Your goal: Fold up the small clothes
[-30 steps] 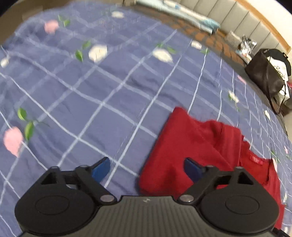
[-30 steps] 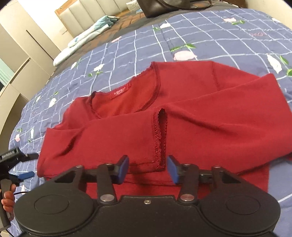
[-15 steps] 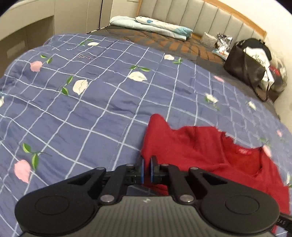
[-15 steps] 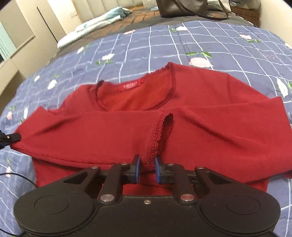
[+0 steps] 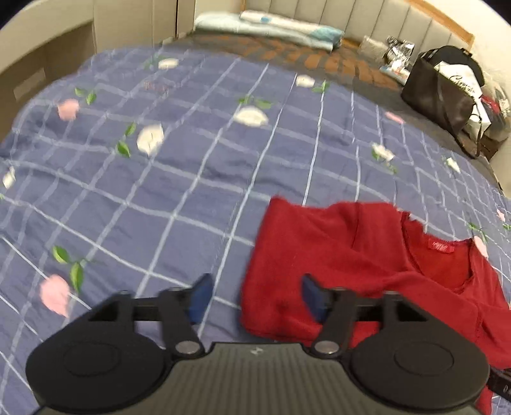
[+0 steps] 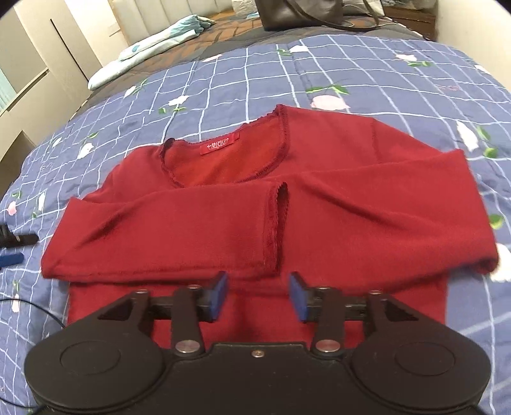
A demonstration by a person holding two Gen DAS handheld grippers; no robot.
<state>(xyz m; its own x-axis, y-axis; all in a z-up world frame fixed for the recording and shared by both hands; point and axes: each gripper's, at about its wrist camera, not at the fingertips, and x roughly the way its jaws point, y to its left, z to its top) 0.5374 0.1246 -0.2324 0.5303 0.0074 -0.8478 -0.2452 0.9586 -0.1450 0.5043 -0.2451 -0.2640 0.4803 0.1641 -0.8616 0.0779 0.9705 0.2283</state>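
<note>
Red top's [image 6: 335,207] hem behind tongs [image 6: 258,295]

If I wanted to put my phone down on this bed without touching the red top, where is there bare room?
The widest bare stretch of blue checked quilt lies left of the red top, up toward the folded bedding at the headboard. A narrower strip runs between the top's neckline and the dark bag. It is crowded around the crossed sleeves, where both open grippers hover.
</note>
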